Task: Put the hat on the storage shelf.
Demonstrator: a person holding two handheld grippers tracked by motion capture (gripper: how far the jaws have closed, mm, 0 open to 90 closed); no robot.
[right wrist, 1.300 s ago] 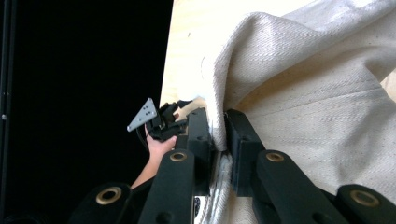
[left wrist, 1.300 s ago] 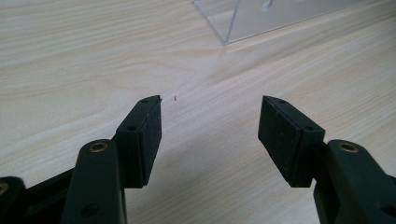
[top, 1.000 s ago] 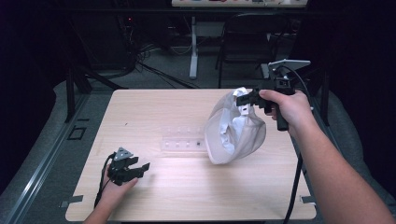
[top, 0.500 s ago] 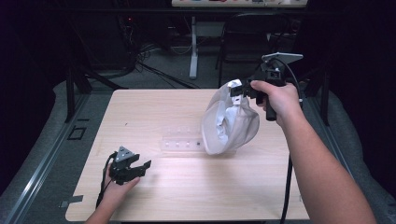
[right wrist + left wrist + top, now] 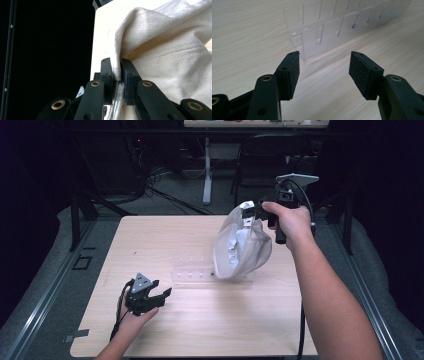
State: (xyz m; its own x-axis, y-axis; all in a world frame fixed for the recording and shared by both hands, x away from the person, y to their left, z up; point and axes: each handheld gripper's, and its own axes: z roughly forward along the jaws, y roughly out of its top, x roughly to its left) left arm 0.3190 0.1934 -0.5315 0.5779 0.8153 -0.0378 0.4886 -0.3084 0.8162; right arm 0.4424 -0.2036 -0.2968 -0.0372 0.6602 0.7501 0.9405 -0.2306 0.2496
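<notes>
A cream cloth bag (image 5: 241, 251) hangs in the air over the right half of the table, bulging low. My right gripper (image 5: 251, 212) is shut on its upper edge; in the right gripper view the cloth bag (image 5: 172, 55) is pinched between the two jaws of the right gripper (image 5: 116, 68). A clear plastic rack (image 5: 200, 271) with slots stands mid-table, partly behind the bag's bottom. My left gripper (image 5: 159, 299) rests low near the front left, open with nothing in it. In the left gripper view the left gripper (image 5: 324, 66) points at the rack (image 5: 337, 27) a short way off.
The wooden table (image 5: 150, 240) has bare room at its left and front. Beyond its far edge stand a dark chair (image 5: 270, 157) and a white post (image 5: 207, 170) among floor cables. A metal rail (image 5: 45, 290) runs along the left.
My right gripper has carried the bag up and toward the far side of the table. The left gripper has stayed where it was.
</notes>
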